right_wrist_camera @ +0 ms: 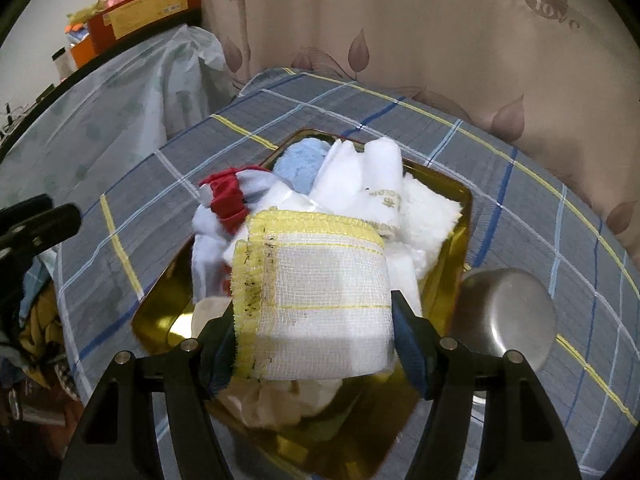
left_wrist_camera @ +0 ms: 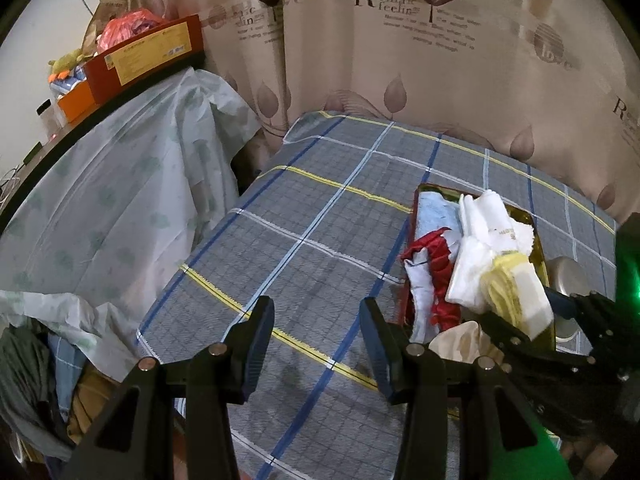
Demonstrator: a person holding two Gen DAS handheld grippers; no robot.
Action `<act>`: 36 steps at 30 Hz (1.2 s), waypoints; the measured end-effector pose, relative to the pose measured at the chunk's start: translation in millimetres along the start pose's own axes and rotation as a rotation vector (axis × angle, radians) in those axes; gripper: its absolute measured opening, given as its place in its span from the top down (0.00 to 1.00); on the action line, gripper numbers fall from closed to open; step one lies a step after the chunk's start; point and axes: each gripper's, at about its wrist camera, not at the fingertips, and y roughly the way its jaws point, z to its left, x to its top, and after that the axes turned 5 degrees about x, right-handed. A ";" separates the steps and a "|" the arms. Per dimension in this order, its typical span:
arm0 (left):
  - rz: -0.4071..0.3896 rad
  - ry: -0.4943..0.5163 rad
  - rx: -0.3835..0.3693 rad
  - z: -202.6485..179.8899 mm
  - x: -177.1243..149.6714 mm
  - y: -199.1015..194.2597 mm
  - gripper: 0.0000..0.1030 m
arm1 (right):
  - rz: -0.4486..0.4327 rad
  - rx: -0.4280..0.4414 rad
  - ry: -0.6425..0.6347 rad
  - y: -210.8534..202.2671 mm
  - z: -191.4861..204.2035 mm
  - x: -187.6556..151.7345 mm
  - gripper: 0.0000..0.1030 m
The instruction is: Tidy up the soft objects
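A gold tray sits on the plaid cloth, piled with soft items: a blue towel, a red and white cloth, white towels and a cream cloth. My right gripper is shut on a folded white gauze cloth with yellow edging, held just above the pile. In the left wrist view the tray lies to the right, with the gauze cloth in the right gripper. My left gripper is open and empty over the plaid cloth.
A metal bowl stands upside down right of the tray. A plastic-covered surface with red and orange boxes is to the left. A curtain hangs behind. Clothes lie heaped at the lower left.
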 end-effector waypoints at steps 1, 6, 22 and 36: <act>0.004 -0.003 -0.004 0.6 0.0 0.7 0.56 | 0.000 -0.003 -0.002 3.3 0.6 1.4 0.38; 0.006 -0.003 -0.019 -1.7 -2.0 -0.4 0.56 | -0.020 -0.033 -0.009 12.4 4.4 9.8 0.38; -0.009 0.017 -0.027 -11.0 -2.1 -8.2 0.56 | -0.066 0.014 0.023 -2.8 6.6 3.7 0.16; -0.010 0.039 -0.036 -17.4 -2.9 -11.3 0.56 | -0.141 -0.011 0.045 -43.2 8.7 -11.0 0.03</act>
